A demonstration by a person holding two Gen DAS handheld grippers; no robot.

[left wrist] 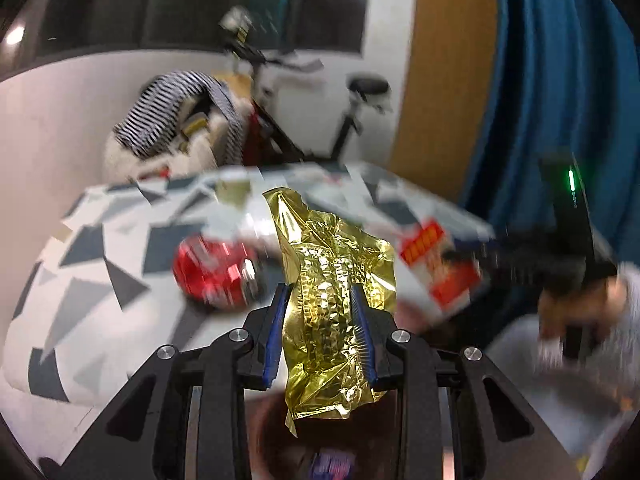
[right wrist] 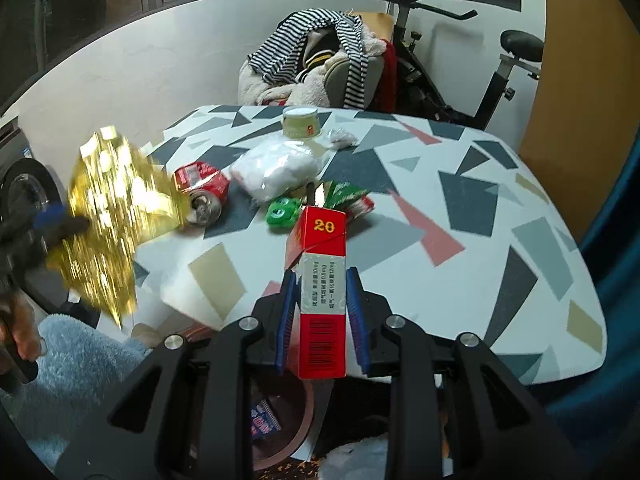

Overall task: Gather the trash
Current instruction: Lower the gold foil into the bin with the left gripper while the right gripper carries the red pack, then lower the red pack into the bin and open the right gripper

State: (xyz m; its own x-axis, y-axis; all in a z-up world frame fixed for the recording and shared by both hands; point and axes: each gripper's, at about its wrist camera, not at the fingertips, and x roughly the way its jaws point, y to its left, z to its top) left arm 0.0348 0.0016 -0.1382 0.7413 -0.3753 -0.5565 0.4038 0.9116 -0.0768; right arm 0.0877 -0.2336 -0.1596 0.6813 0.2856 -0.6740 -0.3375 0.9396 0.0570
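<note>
Between the blue pads of the left hand-held gripper [left wrist: 320,300]: crumpled gold foil wrapper [left wrist: 332,276], clamped, above the counter [left wrist: 100,272] edge. Right hand-held gripper [right wrist: 322,284] grips an upright red-and-white carton [right wrist: 322,296] marked "20".

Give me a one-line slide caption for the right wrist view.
Right gripper clamps a red cigarette box above the patterned table, where a crushed can remains.

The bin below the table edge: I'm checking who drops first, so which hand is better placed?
Probably the right. Its red box hangs directly above the bin, while the left gripper's gold foil appears off to one side of it.
</note>
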